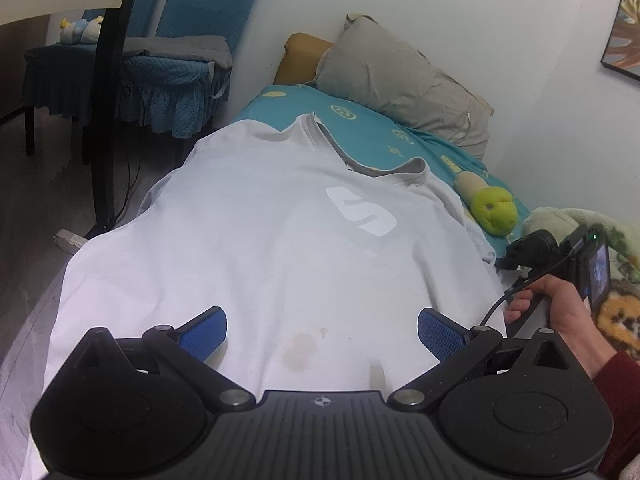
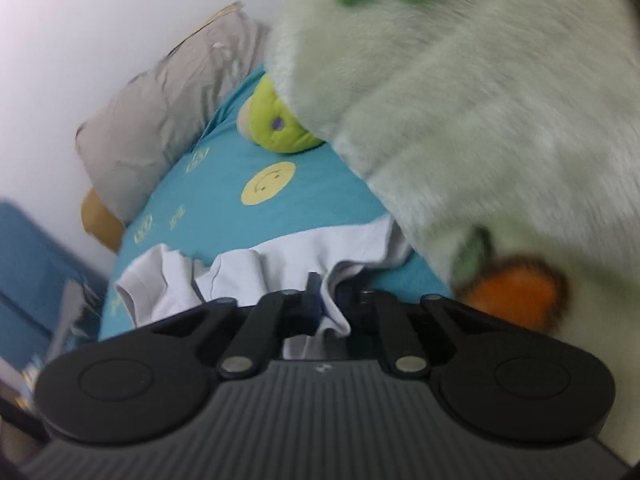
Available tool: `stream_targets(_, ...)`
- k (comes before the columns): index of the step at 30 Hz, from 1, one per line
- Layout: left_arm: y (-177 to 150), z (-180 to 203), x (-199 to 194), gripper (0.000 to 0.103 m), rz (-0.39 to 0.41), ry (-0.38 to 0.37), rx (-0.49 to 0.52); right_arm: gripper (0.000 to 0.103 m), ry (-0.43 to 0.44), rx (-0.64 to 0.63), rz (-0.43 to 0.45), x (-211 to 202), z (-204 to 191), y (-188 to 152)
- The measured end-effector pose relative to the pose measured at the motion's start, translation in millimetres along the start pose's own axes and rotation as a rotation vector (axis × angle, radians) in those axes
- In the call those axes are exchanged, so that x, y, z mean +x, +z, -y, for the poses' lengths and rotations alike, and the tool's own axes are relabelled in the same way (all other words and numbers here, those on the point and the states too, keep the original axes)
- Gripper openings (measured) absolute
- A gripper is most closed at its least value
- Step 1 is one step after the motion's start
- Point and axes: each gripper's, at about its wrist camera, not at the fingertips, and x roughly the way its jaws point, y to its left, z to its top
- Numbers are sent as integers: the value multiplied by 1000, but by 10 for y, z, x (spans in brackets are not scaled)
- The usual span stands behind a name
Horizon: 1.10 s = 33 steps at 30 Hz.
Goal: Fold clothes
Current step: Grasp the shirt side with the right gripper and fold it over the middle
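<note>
Left claw (image 1: 322,332) hangs spread above the lower part of the white T-shirt (image 1: 260,240), which lies flat, front up, on the bed (image 1: 360,128). Right claw (image 2: 326,296) is pressed together on a bunched edge of this shirt. For a good fold, I think both edges should go up together, keeping the cloth tight. A fleece blanket (image 2: 480,100) hides the far side; the right view is blurred.

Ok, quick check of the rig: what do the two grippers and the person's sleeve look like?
The left gripper has a black ribbed body, round pivot discs, silver screws and blue textured pads. The right gripper is built the same. A black cable runs past the hand; the sleeve is dark red.
</note>
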Motion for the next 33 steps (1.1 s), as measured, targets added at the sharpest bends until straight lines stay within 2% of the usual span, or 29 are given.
stream_targets(1,2,16,1,103,5,2,8,8,1,-47,3,-11,-50,36)
stream_targets(4,11,66,-45,103,29,10,38,7,17,-205,85,-173,-238,261)
stream_targets(9,28,130,-143,103,71,21,83,7,-47,-308,196,-424,-290,906)
stream_targets(15,85,164,-172,103,91,38,113,7,-127,-398,186,-496,-474,1222)
stream_targets(16,104,156,-184,103,95,46,116,7,-116,-403,188,-526,-545,1201)
stream_targets(21,222,47,-289,103,121,95,111,7,-27,-502,186,-692,-1140,841)
stream_targets(25,323,-152,-382,103,132,141,71,7,108,-581,130,-747,-1737,324)
stream_targets(29,413,-390,-453,103,130,190,8,7,194,-698,32,-542,-2284,-370)
stream_targets(33,468,-587,-450,103,110,217,-45,8,197,-745,-98,-152,-2498,-931)
